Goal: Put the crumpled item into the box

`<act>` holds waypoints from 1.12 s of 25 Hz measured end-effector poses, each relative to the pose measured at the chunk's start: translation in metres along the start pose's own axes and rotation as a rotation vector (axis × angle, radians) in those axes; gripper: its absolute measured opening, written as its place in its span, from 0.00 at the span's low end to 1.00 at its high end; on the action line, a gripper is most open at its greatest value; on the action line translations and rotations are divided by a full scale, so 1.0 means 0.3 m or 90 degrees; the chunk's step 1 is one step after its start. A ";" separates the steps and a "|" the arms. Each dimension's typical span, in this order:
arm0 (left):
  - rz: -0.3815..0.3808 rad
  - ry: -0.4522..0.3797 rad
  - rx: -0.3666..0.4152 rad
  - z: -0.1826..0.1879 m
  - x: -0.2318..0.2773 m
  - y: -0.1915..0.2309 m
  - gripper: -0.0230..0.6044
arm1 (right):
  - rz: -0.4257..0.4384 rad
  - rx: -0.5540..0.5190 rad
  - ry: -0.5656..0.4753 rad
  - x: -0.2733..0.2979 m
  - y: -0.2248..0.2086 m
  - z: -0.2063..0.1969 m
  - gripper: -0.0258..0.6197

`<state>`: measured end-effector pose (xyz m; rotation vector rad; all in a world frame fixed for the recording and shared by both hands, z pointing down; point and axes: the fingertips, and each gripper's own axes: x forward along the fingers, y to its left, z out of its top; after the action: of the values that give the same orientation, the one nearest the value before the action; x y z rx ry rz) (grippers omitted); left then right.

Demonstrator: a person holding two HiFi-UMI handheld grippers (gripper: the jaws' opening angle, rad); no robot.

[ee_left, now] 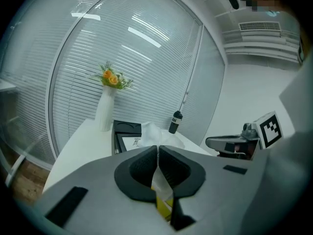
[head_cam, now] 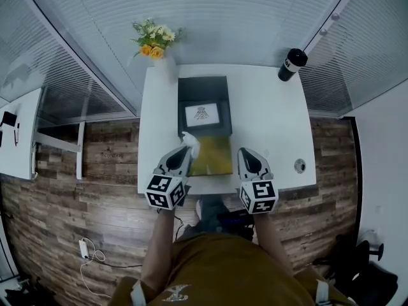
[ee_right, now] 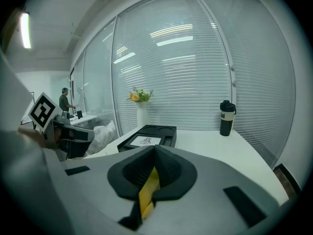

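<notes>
Left gripper (head_cam: 183, 152): jaws pinched shut on the white crumpled item (head_cam: 190, 143).
Right gripper (head_cam: 245, 153): jaws together, nothing held.
Crumpled item: held at the yellow-green panel's (head_cam: 214, 159) 10 o'clock corner.
Box (head_cam: 203, 89): black, open, 12 o'clock of the item.
Bottle (head_cam: 292, 64): 2 o'clock, far table (head_cam: 274, 126) edge.

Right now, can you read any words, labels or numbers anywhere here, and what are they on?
No text here reads clearly.
White lettering on the black bottle: too small to read.
Emblem and print on the white card in the black box: too blurred to read.
</notes>
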<state>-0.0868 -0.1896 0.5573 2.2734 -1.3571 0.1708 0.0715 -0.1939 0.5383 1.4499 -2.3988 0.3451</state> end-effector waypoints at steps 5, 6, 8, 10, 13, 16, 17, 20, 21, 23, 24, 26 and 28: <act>0.003 0.037 0.018 -0.054 0.022 0.008 0.09 | 0.004 0.005 0.014 0.014 -0.006 -0.032 0.06; 0.003 0.045 0.019 -0.067 0.027 0.010 0.09 | 0.006 0.005 0.016 0.018 -0.007 -0.038 0.06; 0.003 0.059 0.019 -0.090 0.039 0.012 0.09 | 0.008 0.007 0.022 0.027 -0.011 -0.051 0.06; 0.001 0.070 0.018 -0.109 0.052 0.013 0.09 | 0.010 0.011 0.029 0.038 -0.017 -0.067 0.06; -0.002 0.090 0.016 -0.140 0.075 0.016 0.09 | 0.011 0.020 0.046 0.058 -0.028 -0.100 0.06; -0.004 0.109 0.017 -0.171 0.093 0.016 0.09 | 0.015 0.023 0.059 0.068 -0.034 -0.131 0.06; -0.004 0.116 0.016 -0.181 0.099 0.018 0.09 | 0.016 0.023 0.062 0.072 -0.036 -0.140 0.06; -0.004 0.139 0.019 -0.211 0.116 0.024 0.09 | 0.018 0.028 0.073 0.087 -0.044 -0.161 0.06; -0.004 0.146 0.019 -0.219 0.123 0.025 0.09 | 0.018 0.029 0.076 0.091 -0.050 -0.166 0.06; -0.006 0.156 0.019 -0.229 0.134 0.024 0.09 | 0.016 0.030 0.081 0.098 -0.062 -0.172 0.06; -0.007 0.162 0.021 -0.234 0.139 0.022 0.09 | 0.015 0.031 0.084 0.101 -0.068 -0.174 0.06; -0.008 0.178 0.030 -0.243 0.150 0.020 0.09 | 0.013 0.032 0.087 0.106 -0.078 -0.179 0.06; -0.007 0.196 0.044 -0.254 0.162 0.017 0.09 | 0.013 0.034 0.089 0.111 -0.085 -0.183 0.06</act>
<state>-0.0567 -0.1949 0.6423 2.1991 -1.1921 0.5481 0.0874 -0.2126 0.6029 1.3767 -2.3096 0.5012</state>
